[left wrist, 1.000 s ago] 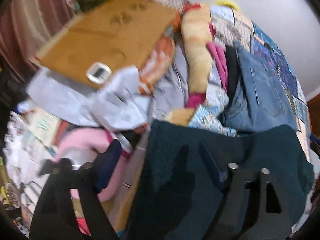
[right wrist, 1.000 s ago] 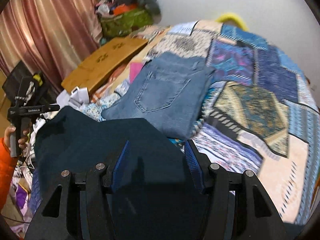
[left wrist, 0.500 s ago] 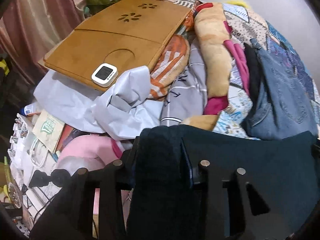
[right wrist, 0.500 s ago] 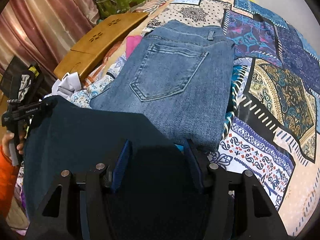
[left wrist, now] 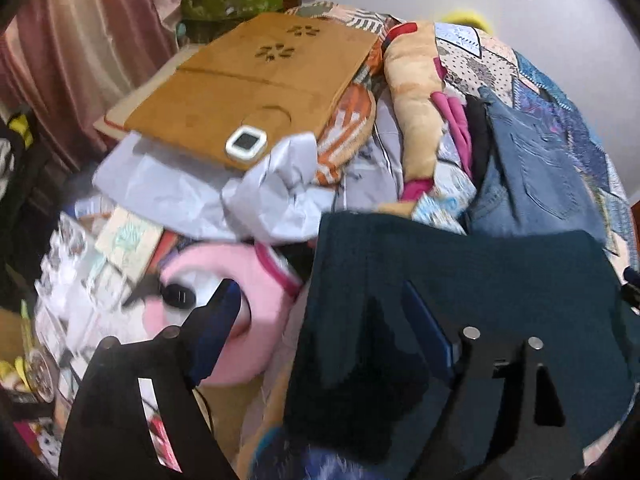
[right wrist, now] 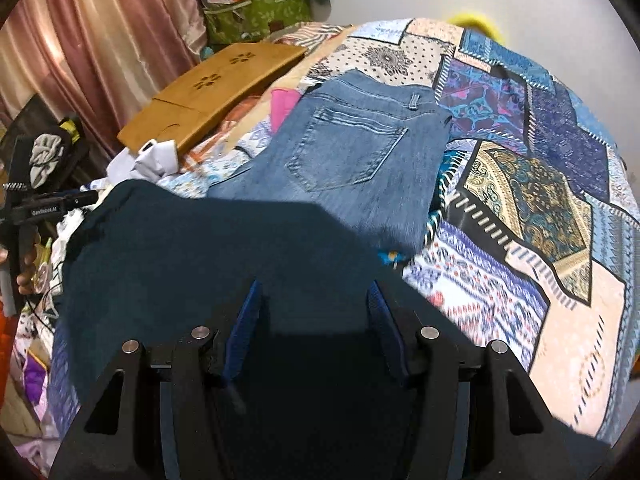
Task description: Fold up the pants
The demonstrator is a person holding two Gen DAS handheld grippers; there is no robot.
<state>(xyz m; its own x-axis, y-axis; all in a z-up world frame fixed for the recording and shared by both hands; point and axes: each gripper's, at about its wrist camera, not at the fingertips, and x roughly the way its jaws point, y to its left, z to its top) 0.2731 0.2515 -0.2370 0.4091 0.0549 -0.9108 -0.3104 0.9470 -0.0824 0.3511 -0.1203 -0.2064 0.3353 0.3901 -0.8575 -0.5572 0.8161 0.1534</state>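
Left wrist view: left tongs point(left wrist: 316, 312) have just been opening and now stand wide apart. The edge of the dark pants point(left wrist: 460, 280) sits between them, against the right pad at 4 o'clock; the left pad hangs free over a pink item point(left wrist: 248, 276) at 8 o'clock. No clamp. Pants lie spread across the bed, lower right of frame. Jeans point(left wrist: 532, 176) at 2 o'clock, wooden board point(left wrist: 240, 92) at 11.

To do the step well, I'd say: get fabric fully between both pads before closing, grab the edge layers only and keep clear of the pink clutter.

Right wrist view: right tongs point(right wrist: 316, 328) about half apart, dark pants point(right wrist: 208, 256) filling the gap; pad contact isn't visible, so grip can't be told. Keep both ends level so the fold line stays straight.

Only this view shows the quilt point(right wrist: 540, 184) at 3 o'clock, free landing space, and the other handle point(right wrist: 36, 212) at 9 o'clock. Only the left view shows the clutter.
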